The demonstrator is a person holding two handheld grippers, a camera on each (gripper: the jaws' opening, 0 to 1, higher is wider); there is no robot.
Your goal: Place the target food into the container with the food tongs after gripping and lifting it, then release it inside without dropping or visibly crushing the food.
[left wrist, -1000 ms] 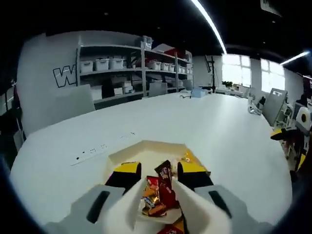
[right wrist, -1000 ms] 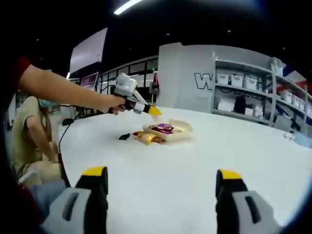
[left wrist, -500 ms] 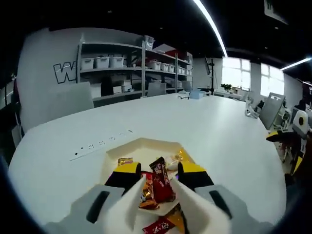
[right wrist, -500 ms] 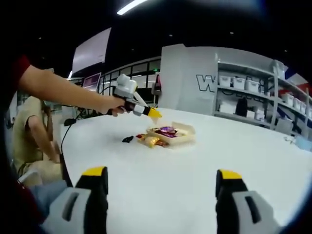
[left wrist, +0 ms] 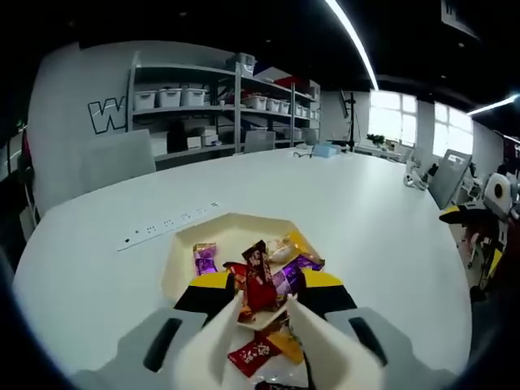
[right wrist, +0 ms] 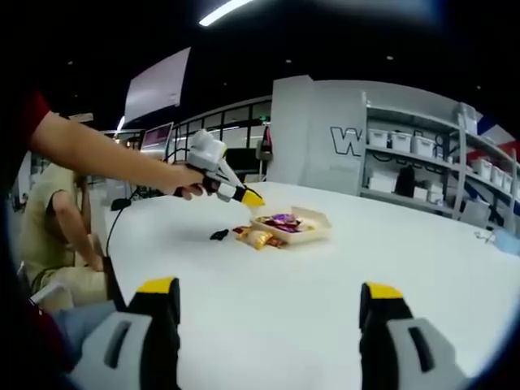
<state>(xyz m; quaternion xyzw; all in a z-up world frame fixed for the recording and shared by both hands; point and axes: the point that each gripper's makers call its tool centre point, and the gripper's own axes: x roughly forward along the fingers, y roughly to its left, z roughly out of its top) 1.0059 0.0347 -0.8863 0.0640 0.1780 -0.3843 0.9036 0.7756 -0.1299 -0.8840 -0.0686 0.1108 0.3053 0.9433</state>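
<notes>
My left gripper [left wrist: 266,284] is shut on white food tongs [left wrist: 215,341]. The tong tips pinch a red wrapped candy [left wrist: 258,276] just above the near edge of a cream tray [left wrist: 180,253]. Several wrapped candies lie in the tray, among them a purple one [left wrist: 204,258]. More candies, one of them red [left wrist: 253,355], lie on the table below the tongs. In the right gripper view, the left gripper [right wrist: 244,195] hovers at the tray's [right wrist: 315,233] left end. My right gripper [right wrist: 270,294] is open over bare table, far from the tray.
The white table [right wrist: 341,268] is wide. Loose candies [right wrist: 256,237] and a small black item [right wrist: 218,235] lie left of the tray. A person [right wrist: 53,227] sits at the table's left edge. Shelving with bins [left wrist: 203,106] stands beyond the table.
The left gripper has carried the red candy forward from in front of the tray to over its near edge. The right gripper has stayed open and almost still.
</notes>
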